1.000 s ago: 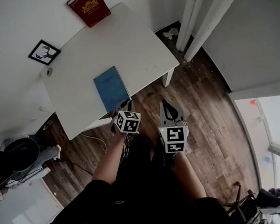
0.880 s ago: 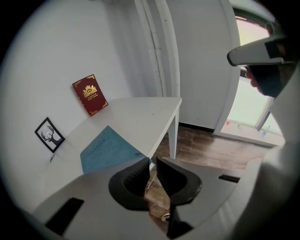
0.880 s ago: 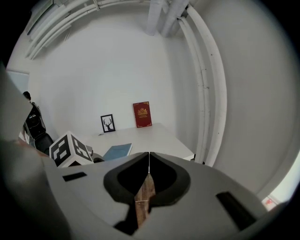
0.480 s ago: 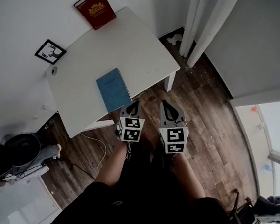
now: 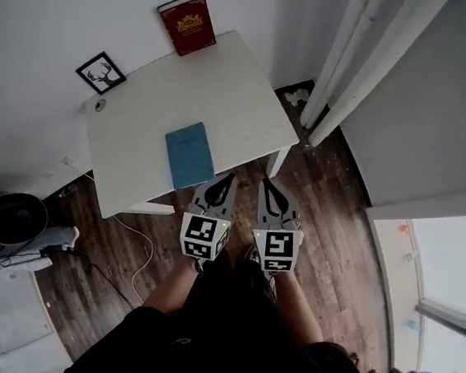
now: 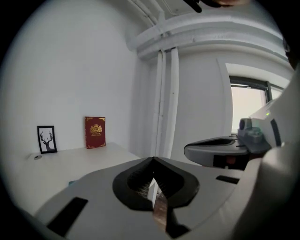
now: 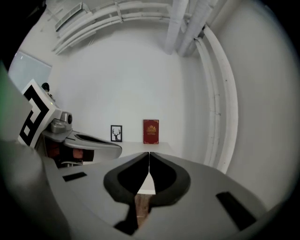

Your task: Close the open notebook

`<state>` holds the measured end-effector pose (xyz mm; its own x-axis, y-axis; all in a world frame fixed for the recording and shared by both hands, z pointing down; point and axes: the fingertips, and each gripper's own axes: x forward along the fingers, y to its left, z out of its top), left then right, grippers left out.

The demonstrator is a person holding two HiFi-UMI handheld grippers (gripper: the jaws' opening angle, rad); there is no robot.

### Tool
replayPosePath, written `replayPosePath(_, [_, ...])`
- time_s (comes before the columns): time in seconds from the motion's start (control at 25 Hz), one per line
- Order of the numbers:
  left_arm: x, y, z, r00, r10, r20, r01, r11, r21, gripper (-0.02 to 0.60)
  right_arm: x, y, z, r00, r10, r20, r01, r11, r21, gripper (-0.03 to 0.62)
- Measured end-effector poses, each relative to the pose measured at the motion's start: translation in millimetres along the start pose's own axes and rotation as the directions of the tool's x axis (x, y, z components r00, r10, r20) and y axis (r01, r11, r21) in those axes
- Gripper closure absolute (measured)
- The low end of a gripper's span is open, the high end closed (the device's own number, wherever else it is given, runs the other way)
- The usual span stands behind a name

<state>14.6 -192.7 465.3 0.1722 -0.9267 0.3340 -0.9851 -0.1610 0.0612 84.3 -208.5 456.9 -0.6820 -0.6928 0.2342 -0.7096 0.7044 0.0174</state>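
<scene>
Flat blue notebook lies closed by the white worktop's near edge, long axis running away from me; my left gripper sits nearer than my right gripper; both jaws pressed together, empty.

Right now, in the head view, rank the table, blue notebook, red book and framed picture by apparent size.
1. table, by far the largest
2. blue notebook and red book: about alike, not ranked
3. framed picture, the smallest
</scene>
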Motion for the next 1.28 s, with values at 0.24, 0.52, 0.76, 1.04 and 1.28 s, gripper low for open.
replayPosePath(0.24, [-46.9,15.6,37.0,0.985,0.079,0.152,-0.076,0.997,-0.022,0.58,-5.1,26.7,53.7,0.981,0.083,0.175,-0.076,0.996,-0.046,0.572])
replayPosePath(0.52, [-80.4,23.7,76.3,0.957,0.135,0.258,-0.139,0.99,-0.003,0.58,-12.3,58.3,96.5,0.952,0.184,0.246,-0.165,0.982,-0.096,0.572])
replayPosePath(0.76, [-87.9,22.1,66.3,0.96,0.145,0.241,-0.147,0.989,-0.009,0.58,-19.5,72.9,97.0,0.948,0.213,0.238,-0.19,0.975,-0.114,0.572])
replayPosePath(1.04, [-83.6,16.6,58.0,0.97,0.122,0.209,-0.127,0.992,0.008,0.58,-19.4,70.2,89.2,0.953,0.203,0.227,-0.183,0.978,-0.104,0.572])
replayPosePath(1.28, [-83.5,17.9,53.2,0.974,0.121,0.189,-0.128,0.992,0.022,0.58,-17.3,69.8,86.4,0.957,0.191,0.22,-0.179,0.981,-0.076,0.572])
